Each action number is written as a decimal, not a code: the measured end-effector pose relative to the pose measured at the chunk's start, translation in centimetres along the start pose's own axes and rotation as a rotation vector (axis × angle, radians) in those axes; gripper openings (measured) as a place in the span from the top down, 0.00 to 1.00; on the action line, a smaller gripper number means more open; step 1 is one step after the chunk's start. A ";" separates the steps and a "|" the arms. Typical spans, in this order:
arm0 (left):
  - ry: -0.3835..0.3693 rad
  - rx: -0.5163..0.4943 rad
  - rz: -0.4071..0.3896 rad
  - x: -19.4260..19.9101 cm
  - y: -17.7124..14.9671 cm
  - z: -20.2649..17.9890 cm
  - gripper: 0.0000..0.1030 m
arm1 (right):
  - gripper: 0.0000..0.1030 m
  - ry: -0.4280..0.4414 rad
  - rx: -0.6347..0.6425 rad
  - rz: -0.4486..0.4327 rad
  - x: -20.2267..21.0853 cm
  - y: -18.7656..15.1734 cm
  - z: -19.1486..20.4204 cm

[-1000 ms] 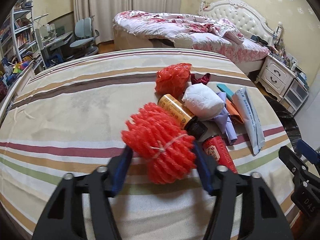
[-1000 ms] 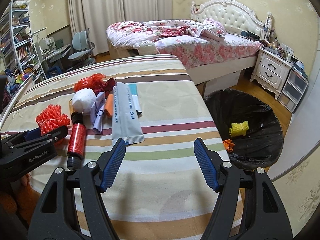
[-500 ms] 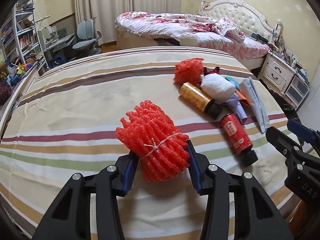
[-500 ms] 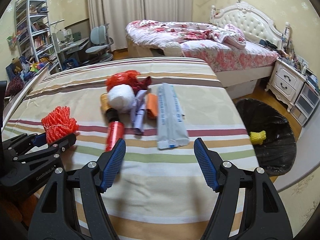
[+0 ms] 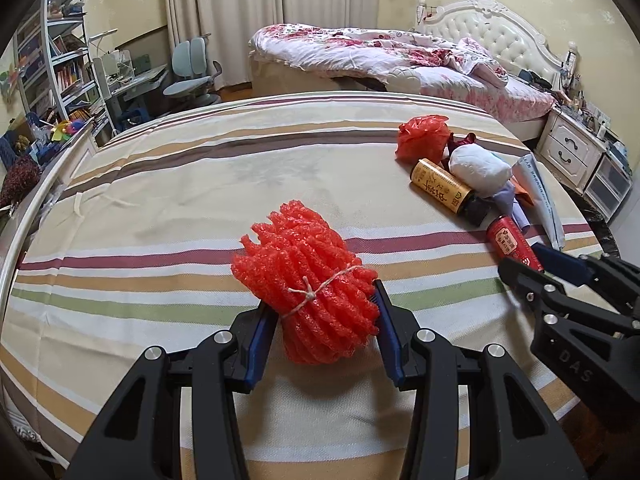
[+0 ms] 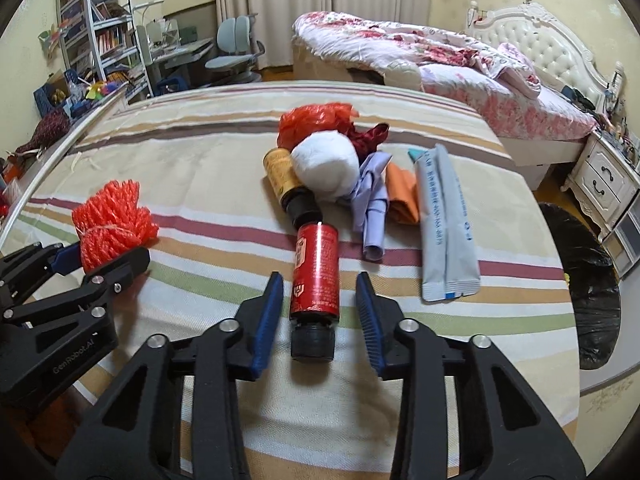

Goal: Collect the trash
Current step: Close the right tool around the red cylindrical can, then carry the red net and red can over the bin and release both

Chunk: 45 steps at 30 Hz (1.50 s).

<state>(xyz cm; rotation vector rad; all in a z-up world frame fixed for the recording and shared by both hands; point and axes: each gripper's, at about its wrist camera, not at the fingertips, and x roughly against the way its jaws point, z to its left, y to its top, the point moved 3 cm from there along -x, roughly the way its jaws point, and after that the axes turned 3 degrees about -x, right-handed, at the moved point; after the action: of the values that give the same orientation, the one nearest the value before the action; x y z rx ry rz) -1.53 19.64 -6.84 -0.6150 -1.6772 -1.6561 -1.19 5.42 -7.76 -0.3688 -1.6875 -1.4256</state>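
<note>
My left gripper [image 5: 324, 320] is shut on a red foam net bundle [image 5: 308, 292] tied with string, held just above the striped table; it also shows in the right wrist view [image 6: 108, 224]. My right gripper [image 6: 320, 304] is open, its blue pads either side of a red bottle [image 6: 316, 272] lying on the table, not touching it. Behind the bottle lie a yellow bottle [image 6: 280, 172], a white ball [image 6: 324, 164], a red plastic bag [image 6: 312, 120], purple paper [image 6: 372, 200], orange paper [image 6: 404, 192] and a long grey packet [image 6: 444, 220].
A black-lined trash bin [image 6: 580, 280] stands on the floor off the table's right edge. A bed [image 6: 440, 60] is behind the table, a nightstand [image 6: 604, 184] at the right, shelves and desk chairs [image 6: 236, 44] at the back left.
My right gripper swung left from facing the bin and came down around the red bottle, jaws narrower. My left gripper closed on the foam bundle and drew it back, away from the pile.
</note>
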 end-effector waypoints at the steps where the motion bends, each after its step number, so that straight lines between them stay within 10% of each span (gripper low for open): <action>1: 0.000 0.000 -0.001 0.0 0.0 0.0 0.55 | 0.72 -0.002 0.002 0.005 -0.1 -0.1 0.1; 18: -0.077 -0.005 -0.092 1.9 1.9 -3.5 0.55 | 0.77 -0.027 -0.083 -0.130 5.5 0.1 -4.9; 45: -0.303 -0.242 -0.157 -2.9 10.1 -25.5 0.55 | 0.77 -0.342 -0.351 -0.225 6.6 0.6 -27.5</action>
<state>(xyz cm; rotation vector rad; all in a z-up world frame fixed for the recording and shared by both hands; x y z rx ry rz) 11.57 -4.44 -3.64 -0.9096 -1.7857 -1.9765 7.03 -21.26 -3.37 -0.6640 -1.7866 -1.9209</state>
